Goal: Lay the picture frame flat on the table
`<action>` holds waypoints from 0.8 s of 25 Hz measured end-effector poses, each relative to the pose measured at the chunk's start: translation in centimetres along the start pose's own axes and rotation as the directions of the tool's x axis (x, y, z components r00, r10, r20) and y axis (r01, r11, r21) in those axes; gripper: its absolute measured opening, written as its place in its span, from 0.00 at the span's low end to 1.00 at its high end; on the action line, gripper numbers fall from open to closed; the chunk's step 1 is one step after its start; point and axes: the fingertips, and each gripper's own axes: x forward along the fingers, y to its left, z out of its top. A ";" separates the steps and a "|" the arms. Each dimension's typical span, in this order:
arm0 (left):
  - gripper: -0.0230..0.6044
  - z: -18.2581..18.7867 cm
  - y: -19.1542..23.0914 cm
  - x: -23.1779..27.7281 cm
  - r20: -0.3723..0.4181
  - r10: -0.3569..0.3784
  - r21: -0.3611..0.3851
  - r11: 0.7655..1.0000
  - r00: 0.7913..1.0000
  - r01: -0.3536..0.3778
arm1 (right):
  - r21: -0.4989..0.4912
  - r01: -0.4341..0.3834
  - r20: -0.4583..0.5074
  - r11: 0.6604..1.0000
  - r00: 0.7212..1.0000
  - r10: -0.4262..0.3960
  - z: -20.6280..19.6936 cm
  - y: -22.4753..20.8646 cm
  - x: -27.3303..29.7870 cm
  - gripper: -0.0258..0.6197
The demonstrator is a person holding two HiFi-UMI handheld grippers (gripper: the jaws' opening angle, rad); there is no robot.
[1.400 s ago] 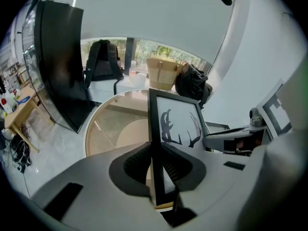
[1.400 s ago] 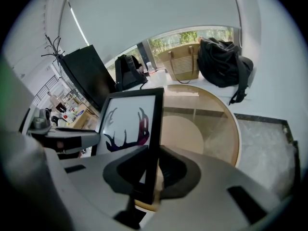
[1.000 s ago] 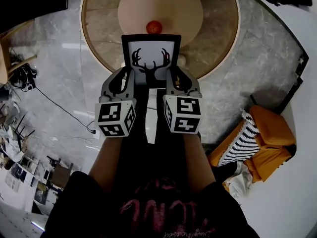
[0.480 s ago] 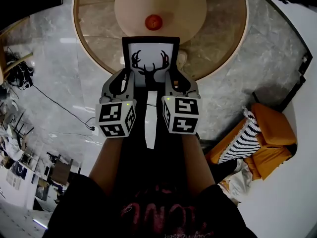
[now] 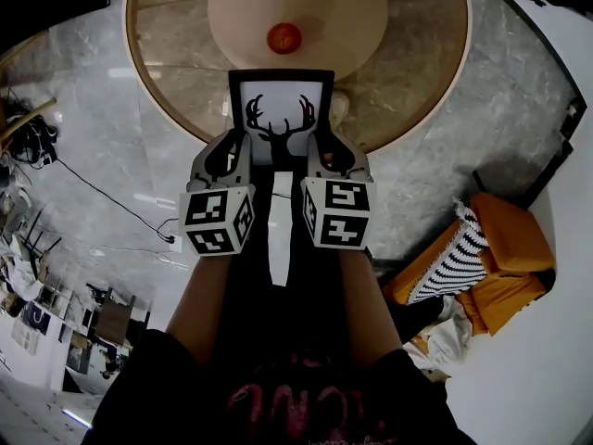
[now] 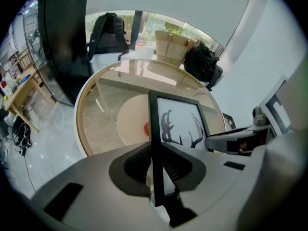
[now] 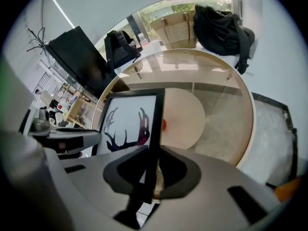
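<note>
Black picture frame [image 5: 283, 109], white print with a dark antlered deer head; held over the round table's [image 5: 408, 63] near edge, face toward the person; side edges clamped by left gripper [image 5: 232, 152] and right gripper [image 5: 326, 152].

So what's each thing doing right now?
Picture frame: held by its two side edges, not lying on the table yet.
Left gripper: shut on the frame's left edge.
Right gripper: shut on its right edge.
Red round thing: resting on the table's middle disc.

Forearms forward, left gripper [image 5: 232, 152], right gripper [image 5: 326, 152] level, fingers [image 6: 132, 163] clamping picture frame [image 5: 282, 109]
</note>
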 end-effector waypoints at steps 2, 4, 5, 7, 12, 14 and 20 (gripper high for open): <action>0.15 -0.3 0.2 0.4 -0.005 0.002 -0.004 1.000 1.000 -0.002 | 0.002 0.001 -0.005 1.000 1.000 -0.001 -0.2 0.0 0.4 0.17; 0.15 -0.3 0.3 0.8 -0.006 0.002 -0.005 1.000 1.000 -0.002 | 0.005 0.004 -0.007 1.000 1.000 -0.004 -0.3 -0.2 0.8 0.17; 0.15 -0.4 0.3 0.9 -0.006 0.003 -0.006 1.000 1.000 -0.003 | 0.006 0.006 -0.008 1.000 1.000 -0.006 -0.3 -0.3 0.9 0.17; 0.15 -0.6 0.5 1.2 -0.008 0.004 -0.008 1.000 1.000 -0.005 | 0.008 0.009 -0.011 1.000 1.000 -0.009 -0.5 -0.3 1.2 0.17; 0.15 -1.0 0.8 1.9 -0.017 0.007 -0.005 1.000 1.000 -0.007 | 0.010 0.009 -0.019 1.000 1.000 -0.009 -0.8 -0.3 1.7 0.17; 0.15 -1.1 0.8 2.2 -0.018 0.009 -0.006 1.000 1.000 -0.009 | 0.010 0.014 -0.018 1.000 1.000 -0.013 -0.7 -0.4 1.9 0.17; 0.15 -1.2 1.3 3.2 -0.026 0.012 -0.014 1.000 1.000 -0.013 | 0.013 0.012 -0.026 1.000 1.000 -0.011 -0.9 -0.4 2.7 0.17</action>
